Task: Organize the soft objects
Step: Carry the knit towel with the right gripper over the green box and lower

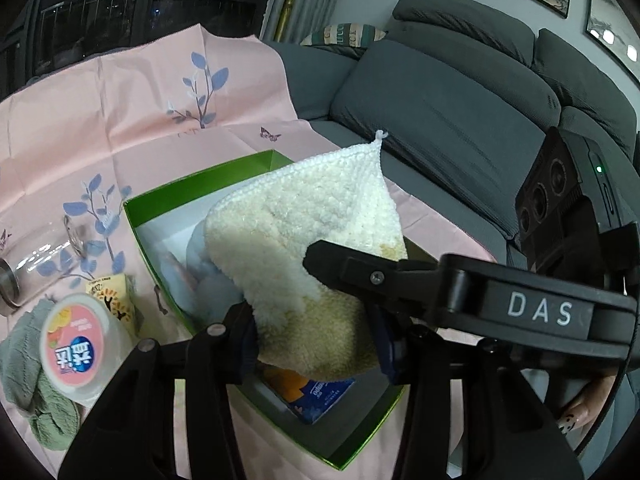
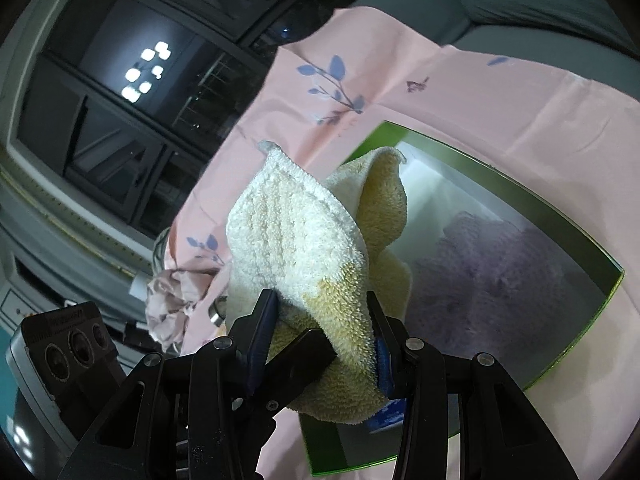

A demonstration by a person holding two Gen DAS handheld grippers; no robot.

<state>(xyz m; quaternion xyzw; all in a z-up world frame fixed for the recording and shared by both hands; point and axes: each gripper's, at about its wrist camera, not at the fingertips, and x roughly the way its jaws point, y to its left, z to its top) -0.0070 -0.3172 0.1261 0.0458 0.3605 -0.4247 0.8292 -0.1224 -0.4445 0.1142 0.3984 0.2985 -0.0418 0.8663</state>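
Both claws pinch one fluffy cream-and-white towel (image 1: 304, 248): the left claw (image 1: 316, 340) grips its yellowish lower fold, and the right claw (image 2: 324, 336) clamps the same looped terry bunch. Just beyond and beneath the claws sits a green-walled rectangular box (image 1: 136, 216) with a white inside, holding a soft lilac cloth (image 2: 500, 280). Farther out spreads a smooth pink tablecloth (image 1: 120, 112) printed with blue leaves.

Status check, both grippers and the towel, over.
Left gripper and right gripper both shut on towel. Towel above green box. Purple cloth already inside.
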